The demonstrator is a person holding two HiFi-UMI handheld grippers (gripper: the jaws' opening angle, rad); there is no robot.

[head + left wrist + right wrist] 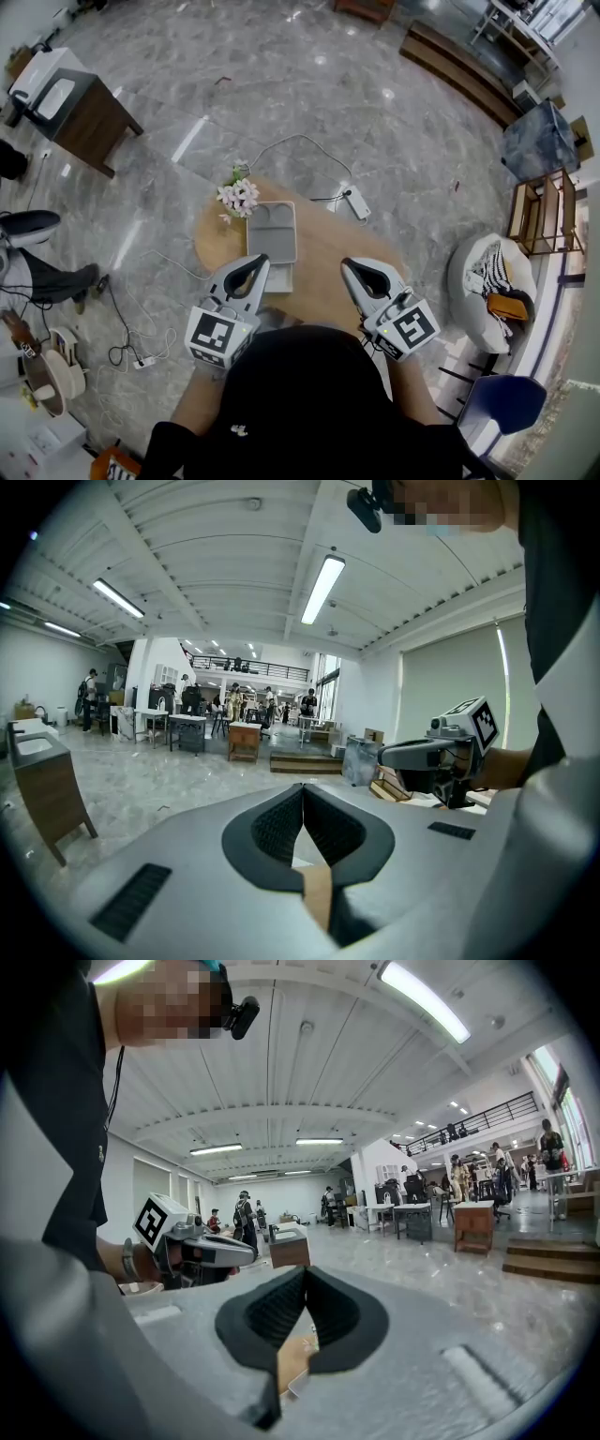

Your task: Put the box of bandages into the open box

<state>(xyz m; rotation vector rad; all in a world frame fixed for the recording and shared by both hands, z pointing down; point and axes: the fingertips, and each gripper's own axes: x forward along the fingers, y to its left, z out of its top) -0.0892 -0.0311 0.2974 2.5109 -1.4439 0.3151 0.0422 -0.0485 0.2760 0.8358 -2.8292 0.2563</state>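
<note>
Head view: left hand-held gripper (262,261) tip overlaps open box (272,230)

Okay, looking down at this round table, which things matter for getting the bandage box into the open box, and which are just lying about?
For the job: open box; left gripper and right gripper, both shut and empty. I cannot pick out the bandage box.

Lying about: flowers; power strip; wooden cabinet.

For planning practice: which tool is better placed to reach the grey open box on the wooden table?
Probably left: the left tool sits close beside the grey open box; the right tool stands farther off.
</note>
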